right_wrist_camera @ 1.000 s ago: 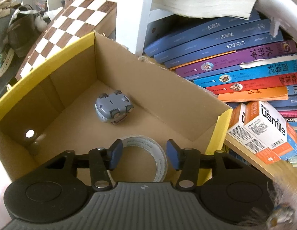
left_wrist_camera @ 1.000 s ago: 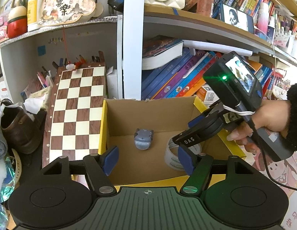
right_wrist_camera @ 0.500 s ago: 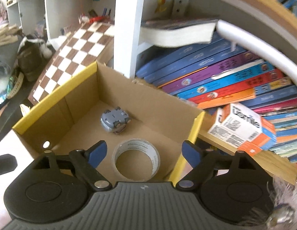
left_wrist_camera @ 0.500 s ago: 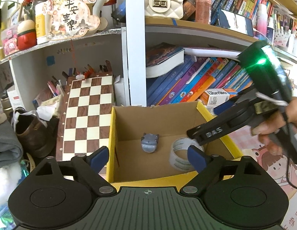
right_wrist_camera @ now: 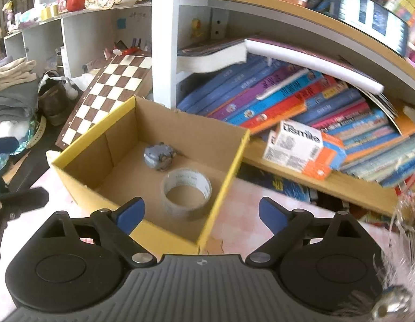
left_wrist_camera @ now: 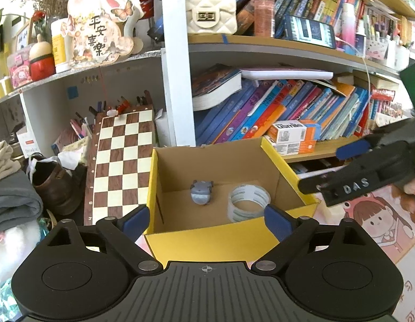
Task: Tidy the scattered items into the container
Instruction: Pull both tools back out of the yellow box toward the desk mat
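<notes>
Grey toy car [left_wrist_camera: 201, 192] lies wheels-up, nose toward shelf.

Home room: crammed bookshelves [left_wrist_camera: 274, 112], chessboard [left_wrist_camera: 121, 161], shoe [left_wrist_camera: 51, 182]

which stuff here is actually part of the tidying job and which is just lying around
Part of the job:
- cardboard box
- grey toy, in the box
- tape roll, in the box
- left tongs and right tongs, both open and empty

Just lying about:
- chessboard
- books
- brown shoe
- white handbag

box [left_wrist_camera: 207, 237] mouth open from above (bookshelf [left_wrist_camera: 177, 80] crowds behind, chessboard [left_wrist_camera: 121, 166] alongside).
</notes>
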`<state>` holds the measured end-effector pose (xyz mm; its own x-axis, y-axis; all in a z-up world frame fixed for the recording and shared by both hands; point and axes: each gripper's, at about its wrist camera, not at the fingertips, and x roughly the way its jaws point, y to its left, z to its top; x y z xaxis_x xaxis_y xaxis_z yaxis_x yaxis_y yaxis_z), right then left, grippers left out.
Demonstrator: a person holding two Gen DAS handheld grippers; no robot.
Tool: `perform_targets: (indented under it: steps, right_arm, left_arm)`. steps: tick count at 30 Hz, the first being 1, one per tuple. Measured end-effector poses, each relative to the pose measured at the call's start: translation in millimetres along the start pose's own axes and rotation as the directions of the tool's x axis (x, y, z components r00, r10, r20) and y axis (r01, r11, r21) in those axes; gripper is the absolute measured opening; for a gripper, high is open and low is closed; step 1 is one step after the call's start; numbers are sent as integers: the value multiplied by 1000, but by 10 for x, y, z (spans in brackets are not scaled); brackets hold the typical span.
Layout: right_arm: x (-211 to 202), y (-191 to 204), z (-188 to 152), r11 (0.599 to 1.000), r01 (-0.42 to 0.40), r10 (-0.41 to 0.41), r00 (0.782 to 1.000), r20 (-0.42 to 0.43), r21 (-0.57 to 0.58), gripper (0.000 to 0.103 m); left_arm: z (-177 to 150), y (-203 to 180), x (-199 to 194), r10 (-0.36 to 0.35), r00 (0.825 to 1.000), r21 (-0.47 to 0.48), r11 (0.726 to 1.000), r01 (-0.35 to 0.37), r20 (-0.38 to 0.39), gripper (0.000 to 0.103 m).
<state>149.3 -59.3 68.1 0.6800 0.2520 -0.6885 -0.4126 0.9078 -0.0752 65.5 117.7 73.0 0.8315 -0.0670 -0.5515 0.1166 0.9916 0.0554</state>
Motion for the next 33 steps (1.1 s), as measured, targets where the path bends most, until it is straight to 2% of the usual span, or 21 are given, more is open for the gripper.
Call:
perform_targets:
  steps: [8,19,33]
  right_arm:
    - [-291,-104,-375,997,33,-34,999,11,66,98]
    - [-408,-277,-844,990,68,-65,997,-30,126,98]
    - [-608,-535,-1205,978,103,-98,994,-39,182,100]
  left_arm:
    - [-89,-229,-128,-14,1000,42,999,15,-16,98]
    - [-186,-496,-173,-14,998,76,997,18,-56,98]
    - [-332,-845,-169,3,995,53,999,2,-98,98]
